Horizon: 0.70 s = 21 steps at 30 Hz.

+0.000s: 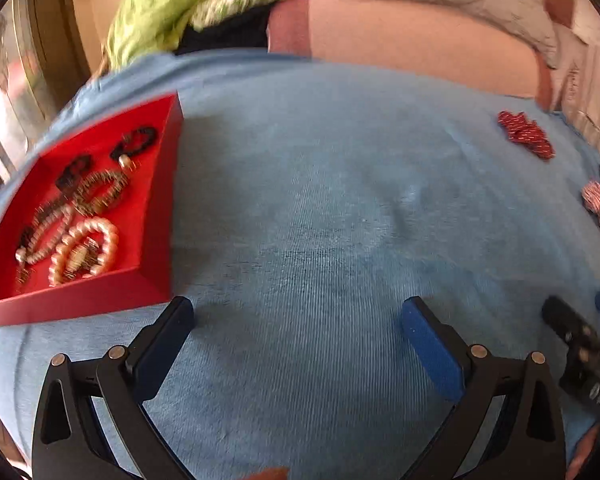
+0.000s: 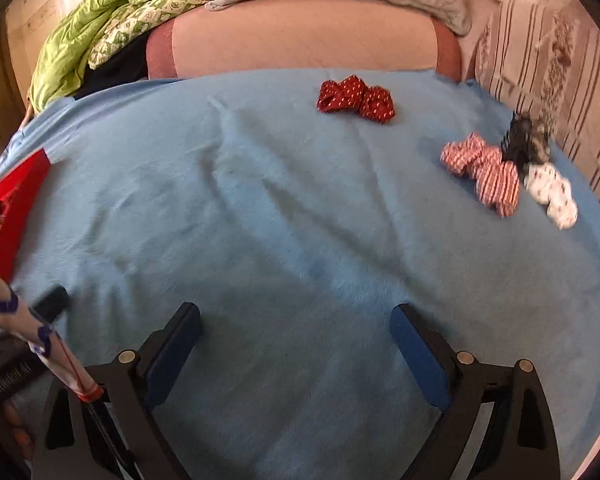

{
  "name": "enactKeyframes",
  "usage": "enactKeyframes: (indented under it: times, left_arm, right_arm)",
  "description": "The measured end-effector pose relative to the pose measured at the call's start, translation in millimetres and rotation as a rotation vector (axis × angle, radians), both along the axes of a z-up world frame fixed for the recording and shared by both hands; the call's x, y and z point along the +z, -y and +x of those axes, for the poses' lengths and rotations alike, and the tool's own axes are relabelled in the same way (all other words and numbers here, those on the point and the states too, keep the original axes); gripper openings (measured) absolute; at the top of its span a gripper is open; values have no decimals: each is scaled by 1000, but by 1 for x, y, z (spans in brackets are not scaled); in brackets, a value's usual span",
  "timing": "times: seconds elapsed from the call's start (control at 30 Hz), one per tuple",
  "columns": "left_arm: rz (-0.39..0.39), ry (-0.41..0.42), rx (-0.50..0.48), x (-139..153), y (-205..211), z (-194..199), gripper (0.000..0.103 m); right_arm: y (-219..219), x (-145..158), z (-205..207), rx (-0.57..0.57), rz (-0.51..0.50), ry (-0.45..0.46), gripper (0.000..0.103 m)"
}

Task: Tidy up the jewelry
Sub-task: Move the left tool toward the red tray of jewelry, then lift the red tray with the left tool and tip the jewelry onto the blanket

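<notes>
Left wrist view: the shallow red jewelry tray (image 1: 156, 200) holds the pearl and beaded bracelets (image 1: 84, 248) on the blue blanket (image 1: 320, 200). Both the left gripper (image 1: 298, 316) and right gripper (image 2: 296, 322) hover with jaws spread, empty. Blur suggests haste; the left could clip the tray's corner, scattering beads.

Wide bare blue blanket (image 2: 300, 208) mid-bed, red tray (image 1: 156, 200) blocking left, fabric bows (image 2: 480, 176) clustered far right, pillow (image 2: 300, 36) behind

Motion blur smears the jewellery in the red tray (image 1: 156, 216) — individual pieces hard to tell — and the right-wrist view's left edge crops that tray.
</notes>
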State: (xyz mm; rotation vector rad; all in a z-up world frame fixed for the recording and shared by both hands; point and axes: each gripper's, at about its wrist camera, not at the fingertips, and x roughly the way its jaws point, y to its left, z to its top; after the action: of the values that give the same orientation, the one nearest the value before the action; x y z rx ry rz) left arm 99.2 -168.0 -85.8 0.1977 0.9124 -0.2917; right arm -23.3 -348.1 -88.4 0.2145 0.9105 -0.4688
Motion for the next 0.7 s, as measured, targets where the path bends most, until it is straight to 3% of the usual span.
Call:
enactKeyframes:
  times: [0.7]
  left_arm:
    - [-6,14,-3,0,-1,-4,103]
  right_arm:
    - [3,-3,1,-3,0,-8,103]
